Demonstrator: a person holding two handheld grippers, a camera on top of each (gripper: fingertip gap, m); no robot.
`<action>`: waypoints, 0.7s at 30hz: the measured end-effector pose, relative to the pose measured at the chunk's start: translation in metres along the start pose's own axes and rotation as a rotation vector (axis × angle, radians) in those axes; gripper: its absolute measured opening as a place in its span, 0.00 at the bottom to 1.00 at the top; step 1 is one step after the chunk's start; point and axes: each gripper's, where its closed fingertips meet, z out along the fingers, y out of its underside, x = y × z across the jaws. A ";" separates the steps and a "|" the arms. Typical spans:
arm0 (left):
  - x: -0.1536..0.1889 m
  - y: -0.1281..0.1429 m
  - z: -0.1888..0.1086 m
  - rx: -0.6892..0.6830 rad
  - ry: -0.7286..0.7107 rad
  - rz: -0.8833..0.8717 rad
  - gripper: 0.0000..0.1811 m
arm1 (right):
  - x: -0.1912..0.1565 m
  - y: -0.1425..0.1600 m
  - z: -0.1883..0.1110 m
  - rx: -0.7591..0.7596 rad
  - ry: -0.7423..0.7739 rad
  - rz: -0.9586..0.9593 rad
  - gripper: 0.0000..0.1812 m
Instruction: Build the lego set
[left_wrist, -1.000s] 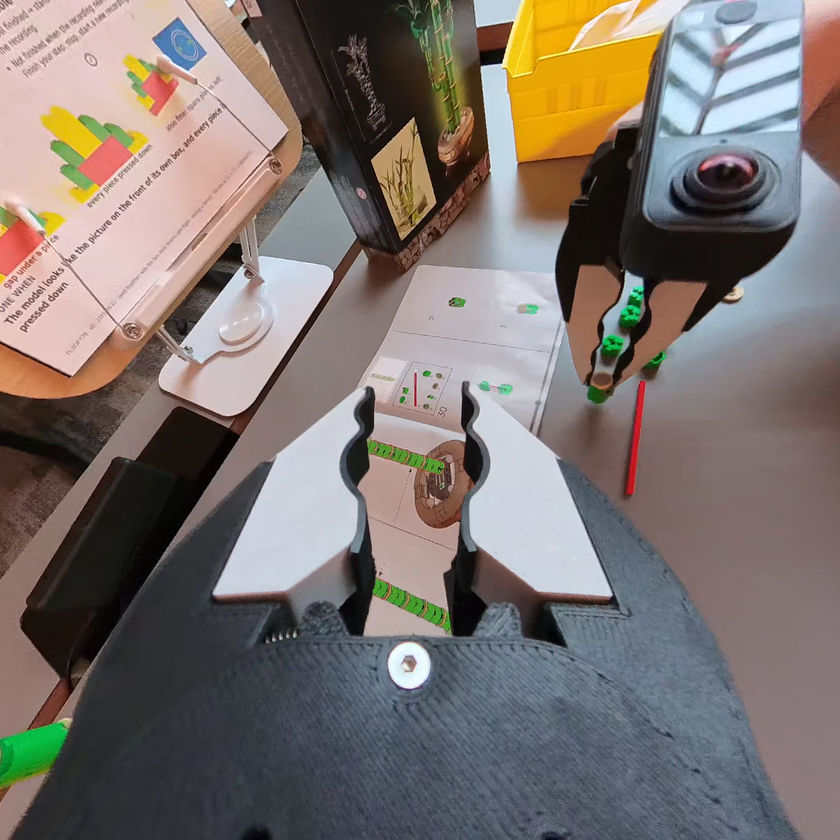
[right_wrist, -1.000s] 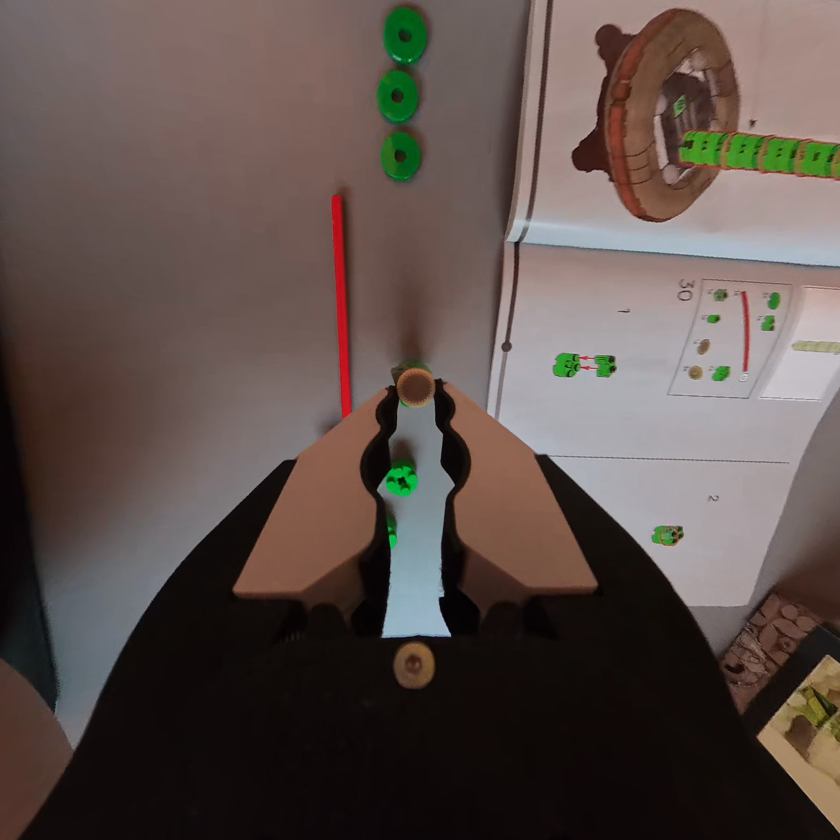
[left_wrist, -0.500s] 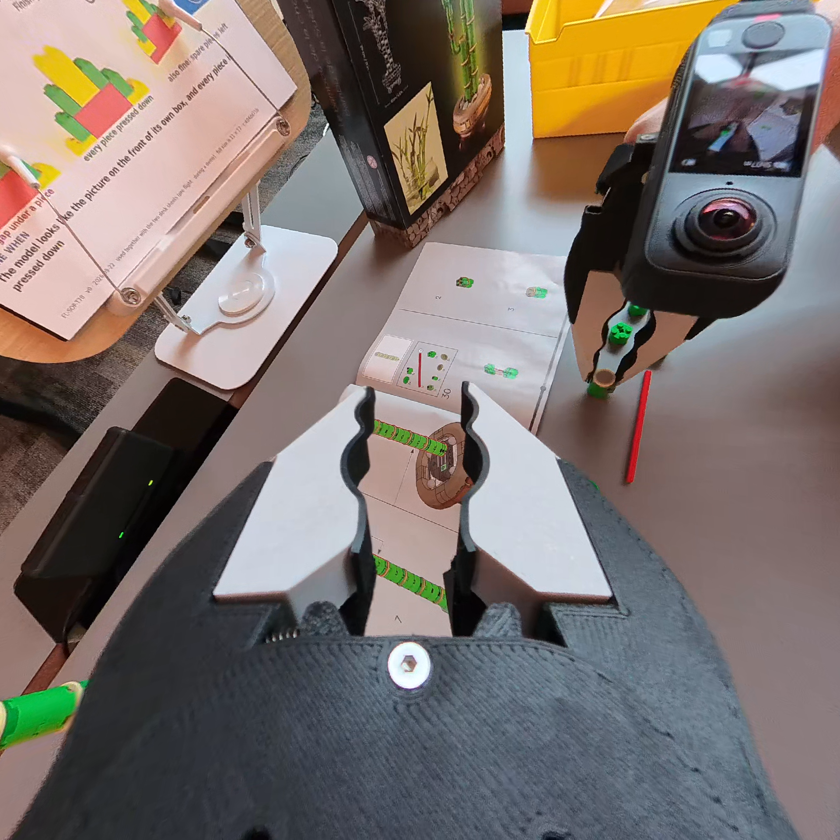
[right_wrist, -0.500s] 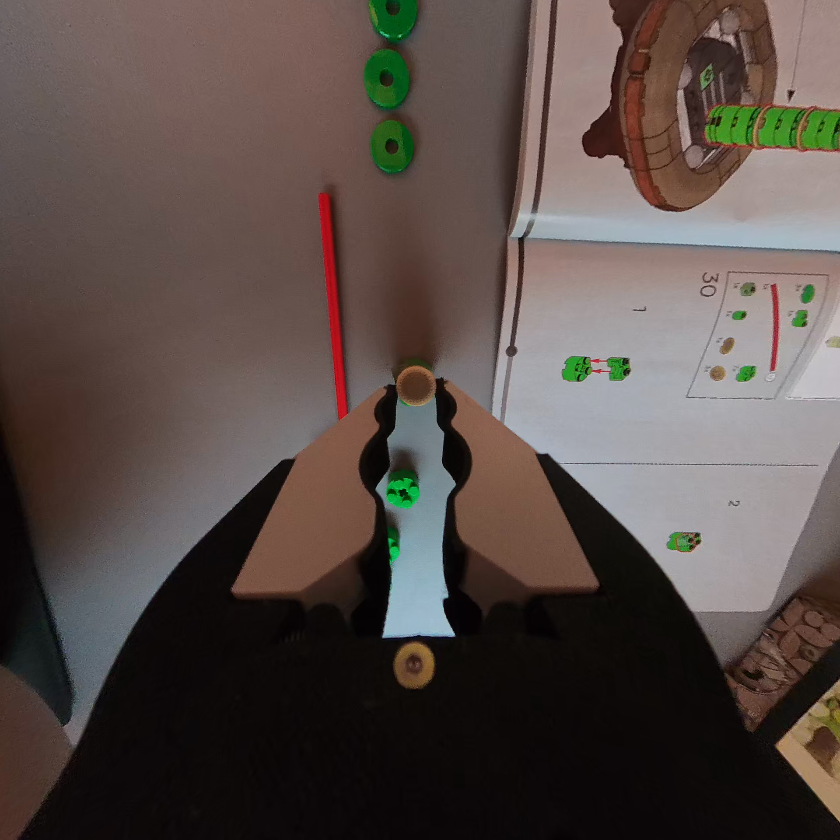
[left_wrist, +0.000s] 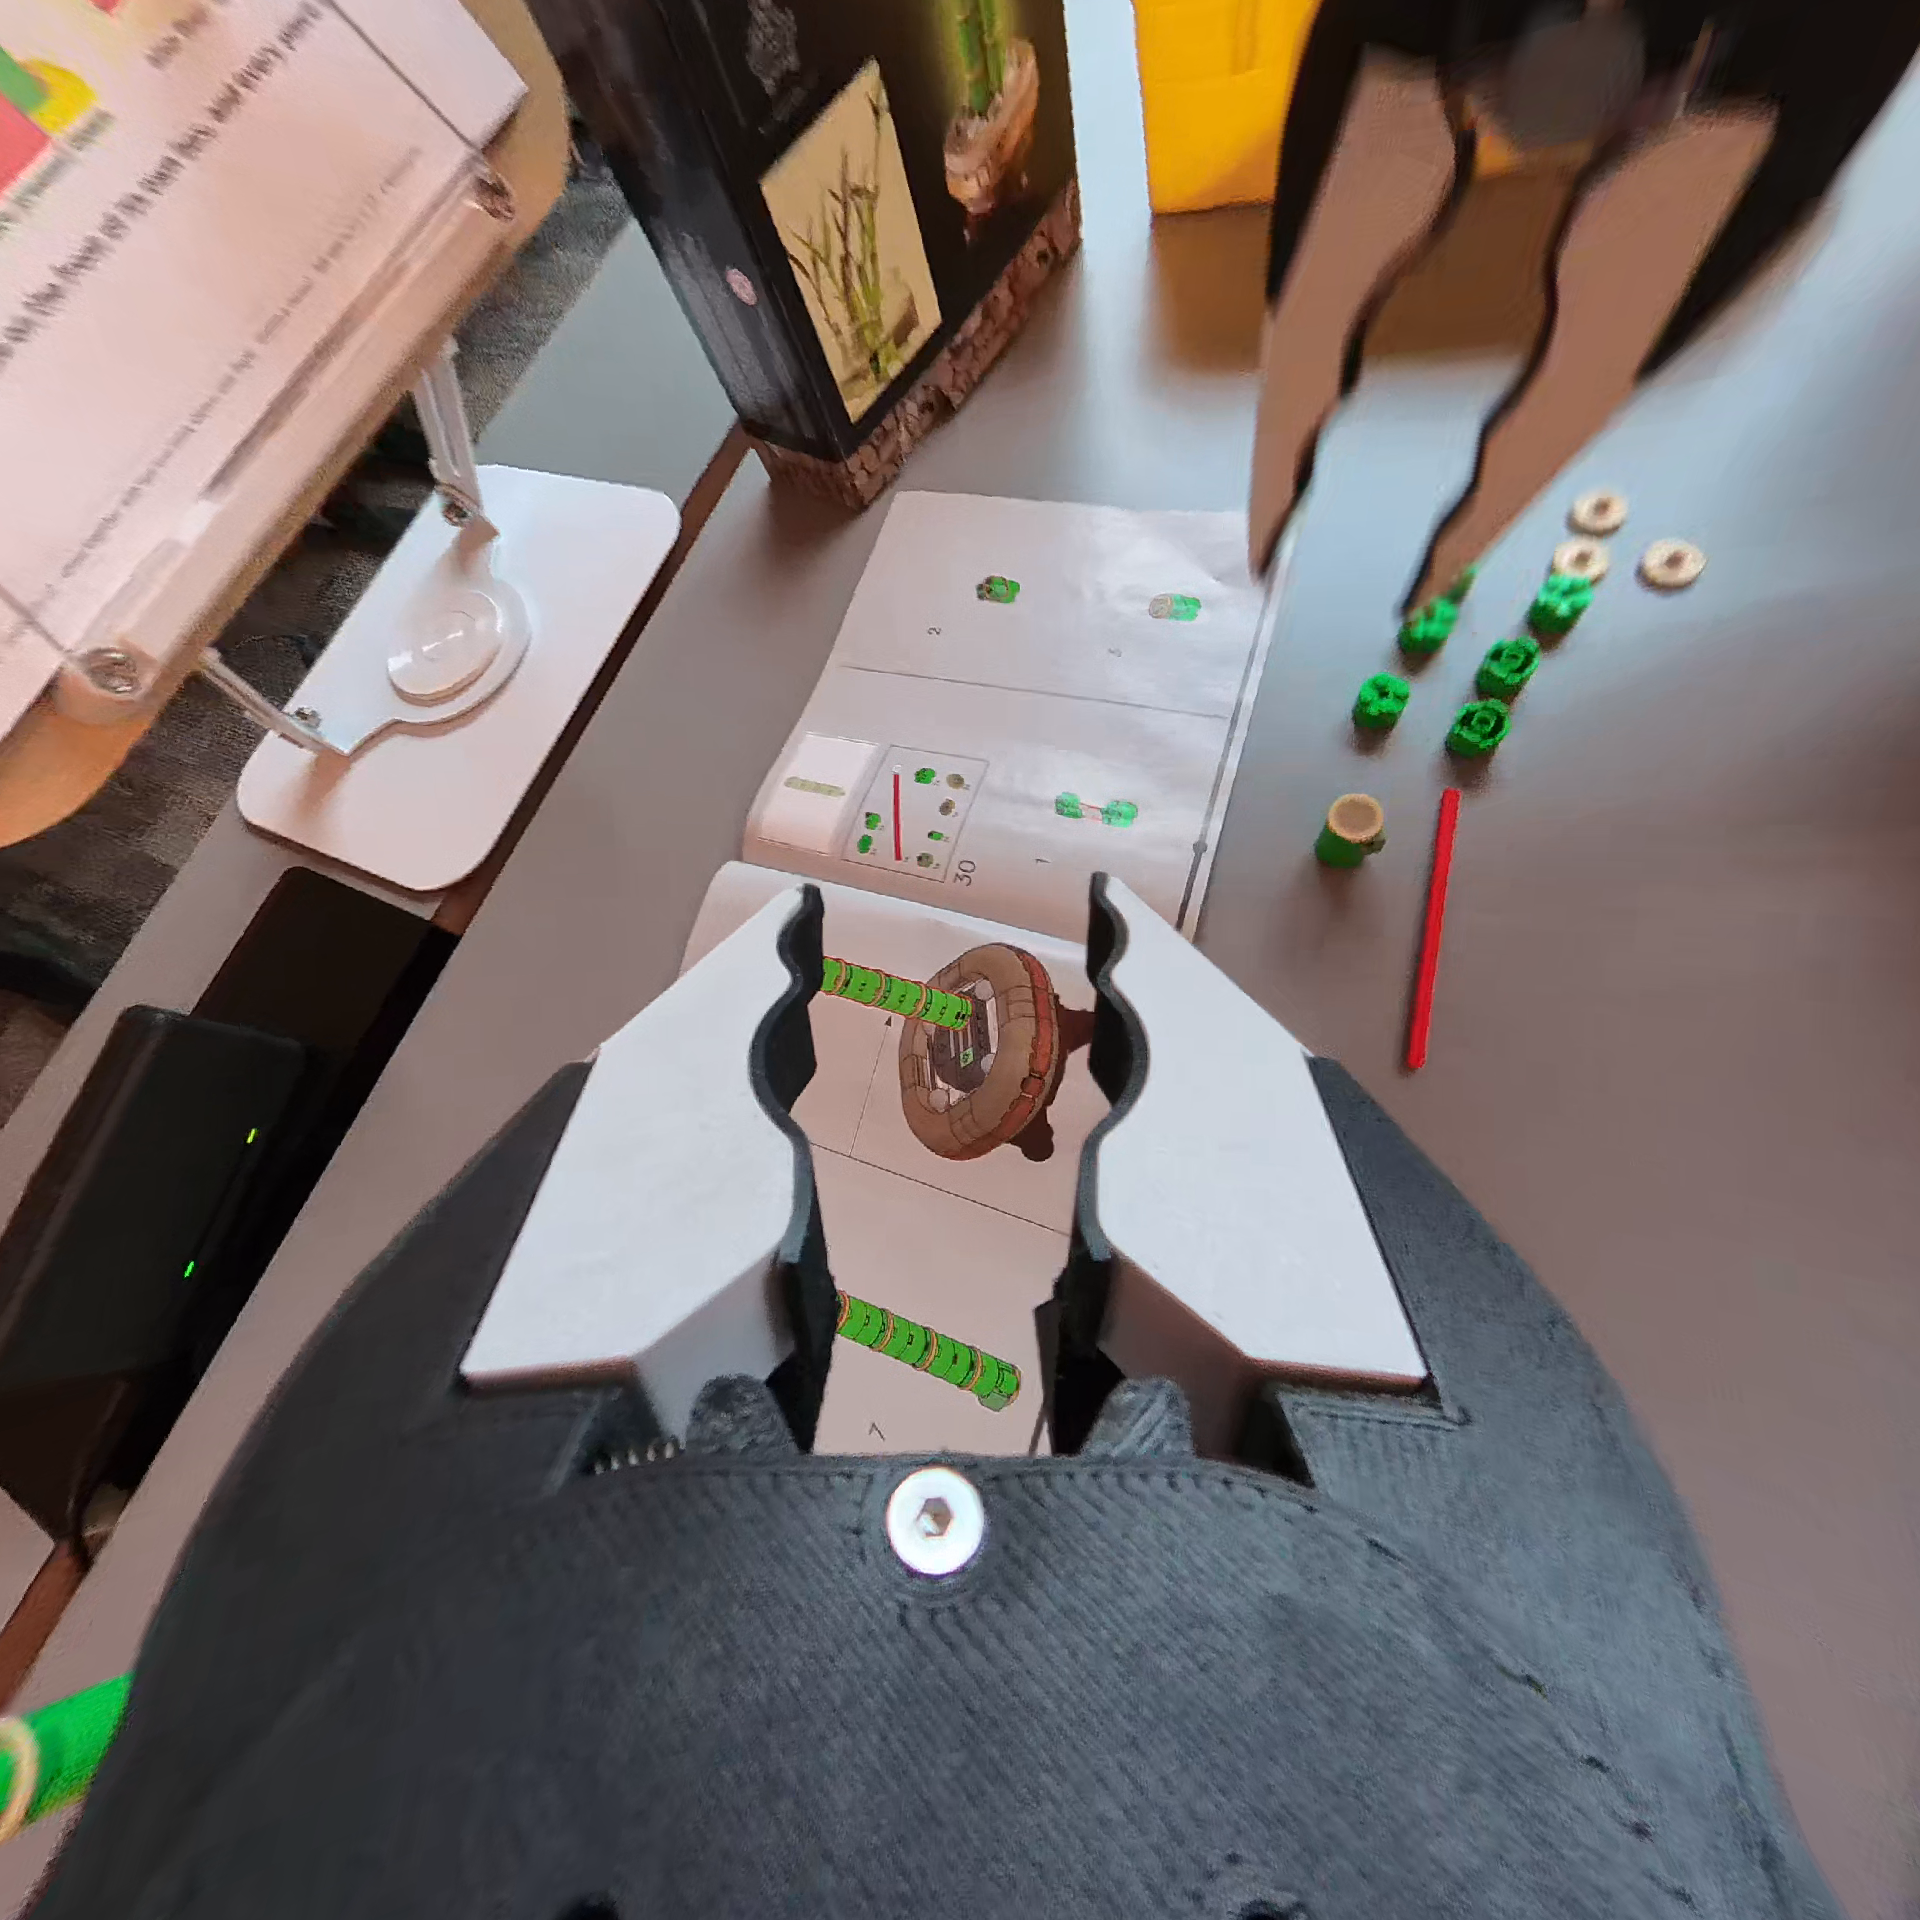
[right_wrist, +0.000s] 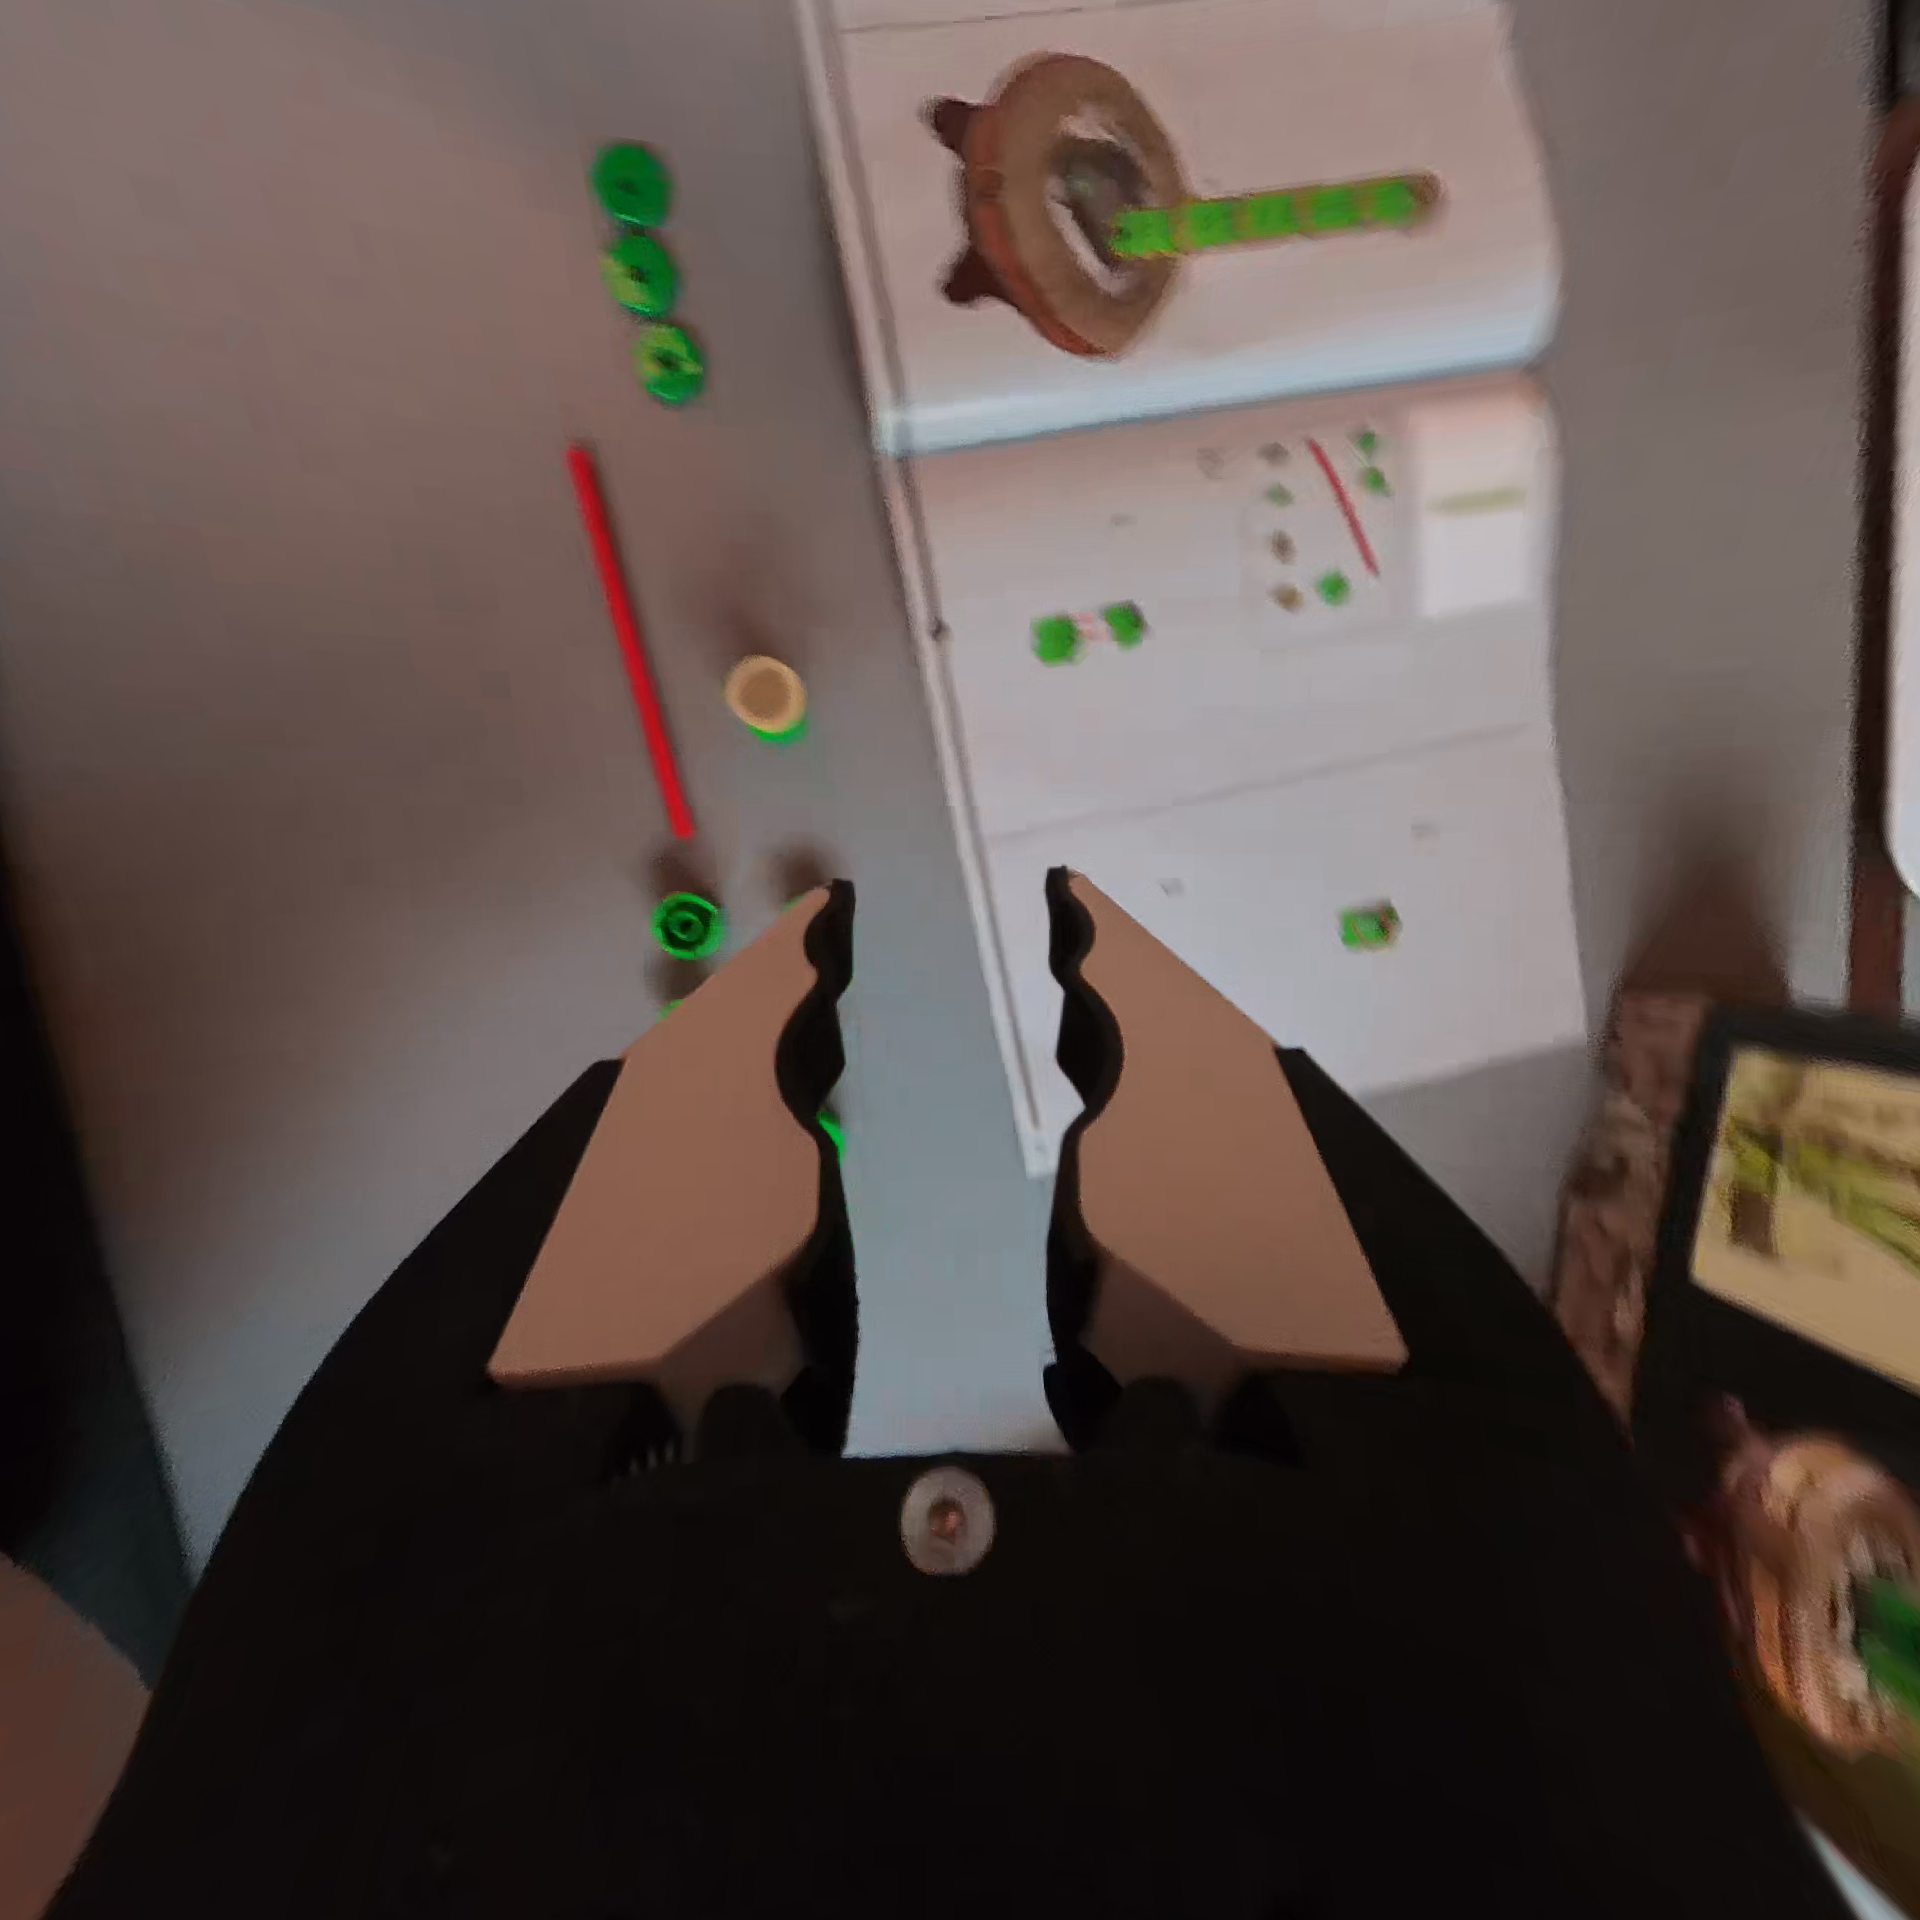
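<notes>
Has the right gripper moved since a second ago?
Yes. The right gripper let go of the tan-topped piece, opened, and pulled back from it along the red rod.

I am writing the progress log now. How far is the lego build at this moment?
Early stage. Done: one green stack with a tan cap stands on the table beside the red rod. In hand: nothing; the right tool and the left tool are both open and empty. Left: five loose green pieces and three tan rings lie unjoined, and the instruction booklet shows a longer stalk.
</notes>
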 end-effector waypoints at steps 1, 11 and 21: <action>0.003 0.006 0.008 -0.034 -0.003 0.036 0.30 | 0.010 0.012 -0.004 -0.005 0.031 0.051 0.21; 0.059 0.035 0.087 -0.099 0.146 0.128 0.32 | 0.047 0.075 -0.001 0.004 0.062 0.359 0.21; 0.065 0.046 0.109 -0.108 0.155 0.134 0.28 | 0.044 0.091 0.013 -0.045 0.018 0.373 0.20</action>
